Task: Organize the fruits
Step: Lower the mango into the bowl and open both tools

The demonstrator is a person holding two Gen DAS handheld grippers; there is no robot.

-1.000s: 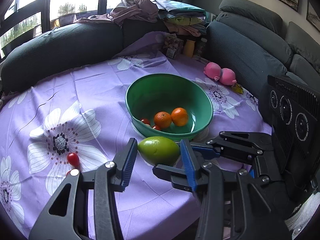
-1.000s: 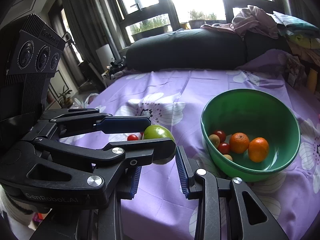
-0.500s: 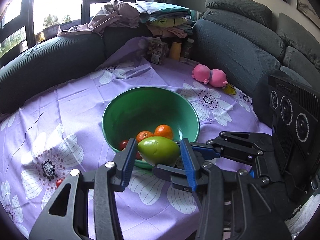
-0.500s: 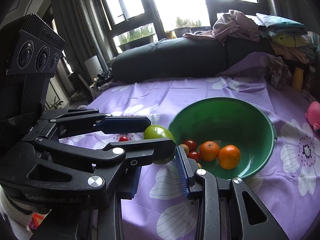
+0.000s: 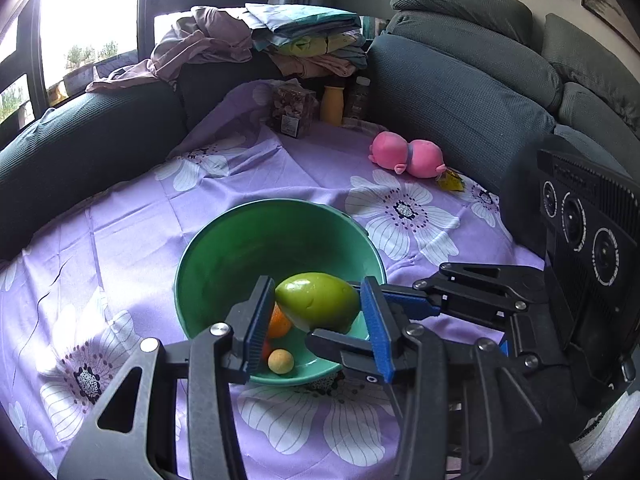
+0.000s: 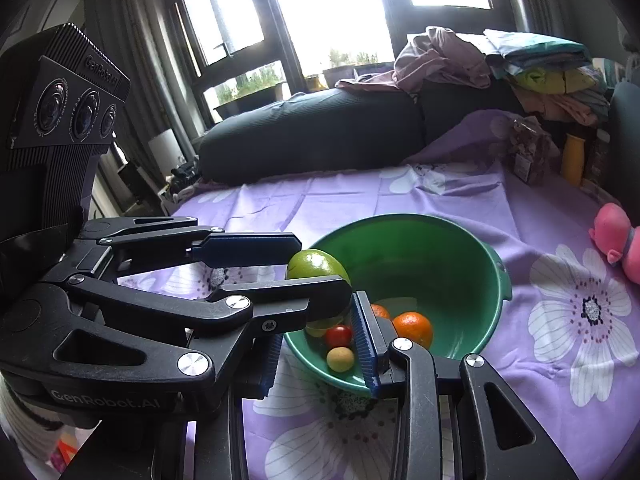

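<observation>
- Smooth, glossy, egg-shaped green mango (image 5: 320,300), blunt at one end and tapering at the other, held in the air over the near side of the bowl.
- Round green plastic bowl (image 5: 224,240) with a thin rim and a shiny inner wall, standing on a lilac tablecloth (image 5: 140,240) of creased fabric printed with large white flowers.
- Inside the bowl: a dimpled orange (image 6: 414,328), a glossy red cherry tomato (image 6: 338,335) and a small matte yellow round fruit (image 5: 281,361).
- Left gripper (image 5: 317,292): black jointed fingers with blue ribbed pads, set partly apart and clamped on the mango, one pad against each end.
- Right gripper (image 6: 318,336): same black links and blue ribbed pads, a narrow gap between them with nothing seen pressed there; only the bowl's contents showing through the gap.
- In the left wrist view, right gripper reaching in from the right, one finger just under the mango; touching or not, cannot tell.
- Further back: a soft pink plush toy (image 5: 406,154) lying on the cloth, a dark grey ribbed sofa (image 5: 460,100) curving around, and a heap of folded clothes (image 5: 280,40) on its back.
</observation>
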